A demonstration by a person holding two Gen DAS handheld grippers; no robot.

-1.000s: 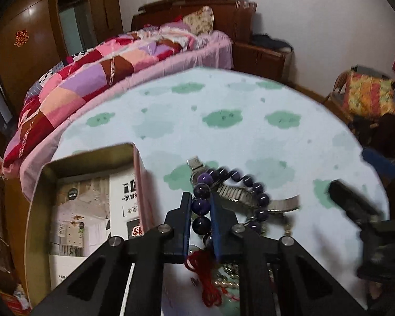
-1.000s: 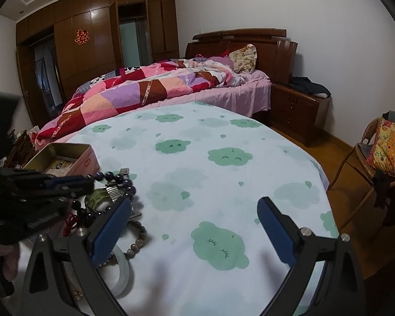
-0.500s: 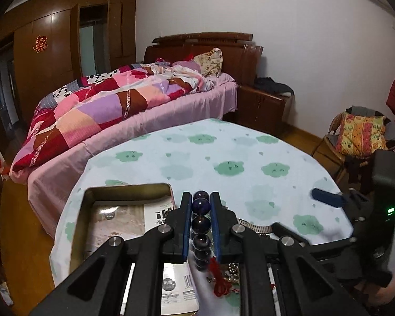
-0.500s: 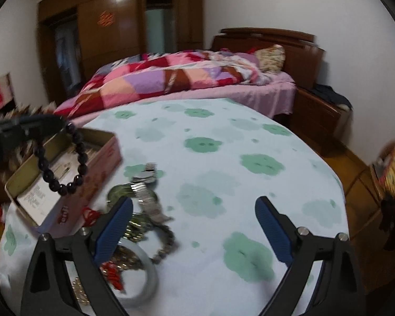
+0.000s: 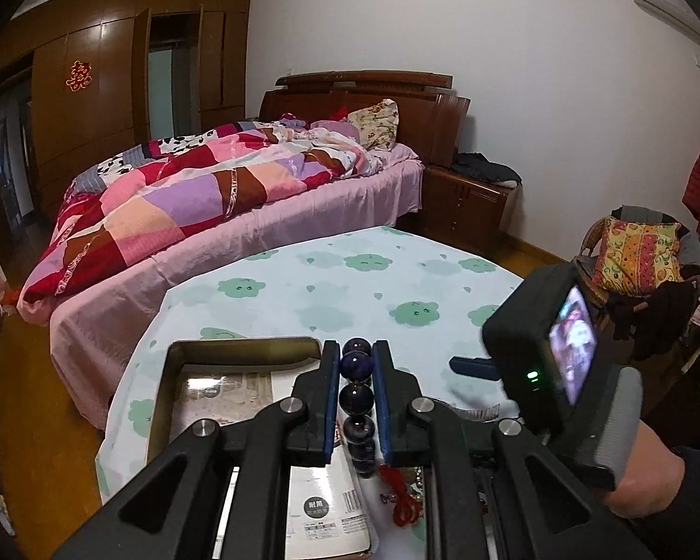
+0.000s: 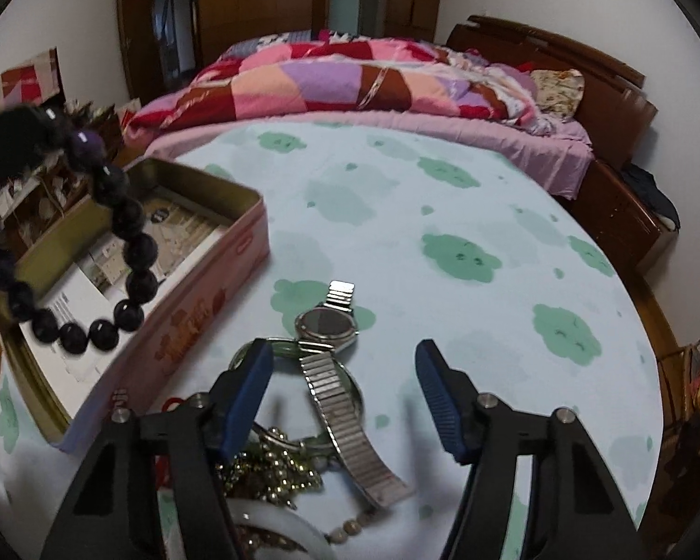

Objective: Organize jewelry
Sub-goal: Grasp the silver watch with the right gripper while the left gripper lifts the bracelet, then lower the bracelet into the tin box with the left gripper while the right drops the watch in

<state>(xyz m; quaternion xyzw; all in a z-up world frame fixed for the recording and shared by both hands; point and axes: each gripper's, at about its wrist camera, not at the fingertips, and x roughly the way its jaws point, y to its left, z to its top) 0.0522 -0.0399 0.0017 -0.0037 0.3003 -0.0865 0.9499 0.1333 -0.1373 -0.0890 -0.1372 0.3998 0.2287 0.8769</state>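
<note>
My left gripper [image 5: 355, 364] is shut on a dark purple bead bracelet [image 5: 357, 396] and holds it in the air; in the right wrist view the bracelet [image 6: 130, 252] hangs above the open tin box [image 6: 252, 228]. The tin [image 5: 238, 347] has a paper booklet inside. My right gripper [image 6: 345, 373] is open and empty, low over a pile of jewelry: a silver watch [image 6: 326, 324] with a metal band, a green bangle [image 6: 284, 350], gold bead chains [image 6: 270, 466], a white bangle [image 6: 275, 518] and a red cord [image 6: 170, 403].
The round table [image 6: 443, 214] has a pale cloth with green cloud prints. A bed with a patchwork quilt [image 5: 200, 186] stands behind it. A chair with a patterned cushion [image 5: 639, 252] is at the right. The right hand's device [image 5: 550, 354] sits close to my left gripper.
My left gripper lifted the purple bracelet off the pile and carried it up and over the tin. My right gripper moved down and left over the watch and the pile.
</note>
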